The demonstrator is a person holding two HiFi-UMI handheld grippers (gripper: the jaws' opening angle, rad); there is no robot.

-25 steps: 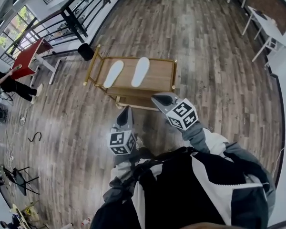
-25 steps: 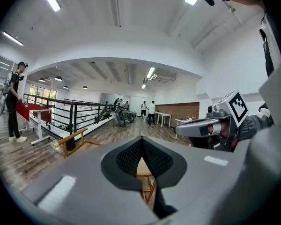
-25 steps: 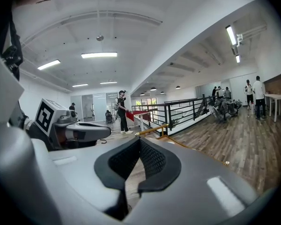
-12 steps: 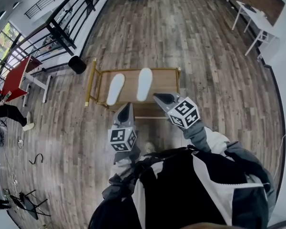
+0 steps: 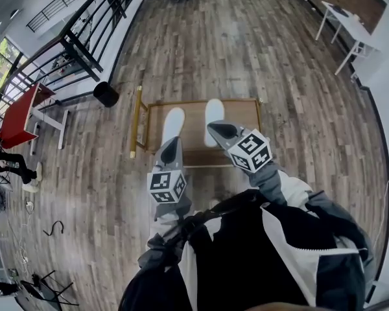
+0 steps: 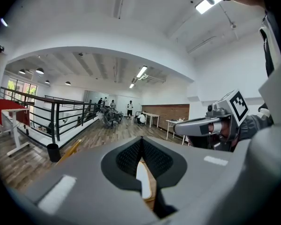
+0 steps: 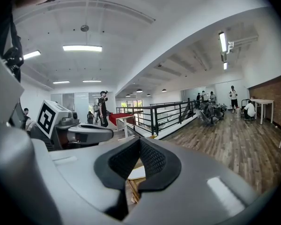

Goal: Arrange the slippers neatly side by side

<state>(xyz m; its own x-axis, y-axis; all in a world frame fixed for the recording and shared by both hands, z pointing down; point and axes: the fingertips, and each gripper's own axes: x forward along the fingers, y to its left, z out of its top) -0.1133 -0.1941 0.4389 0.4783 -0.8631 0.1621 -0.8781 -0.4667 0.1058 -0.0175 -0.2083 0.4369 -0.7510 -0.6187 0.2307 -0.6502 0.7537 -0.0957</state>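
Note:
Two white slippers lie on a low wooden cart [image 5: 240,112] with a gold frame: the left slipper [image 5: 173,123] and the right slipper [image 5: 214,112], a little apart and roughly parallel. My left gripper [image 5: 170,146] hovers over the near end of the left slipper, jaws shut and empty. My right gripper [image 5: 218,129] hovers over the near end of the right slipper, also shut and empty. In the left gripper view a sliver of white slipper [image 6: 143,182] shows through the jaw gap; in the right gripper view a slipper [image 7: 136,173] and cart frame show likewise.
A black bin [image 5: 106,94] stands left of the cart by a black railing [image 5: 84,24]. A red table [image 5: 16,115] is at far left, white tables [image 5: 353,34] at upper right. Wood floor surrounds the cart. People stand in the distance.
The head view has shifted closer to the cart, which now sits more centred and lies partly under both grippers. Both grippers stay shut.

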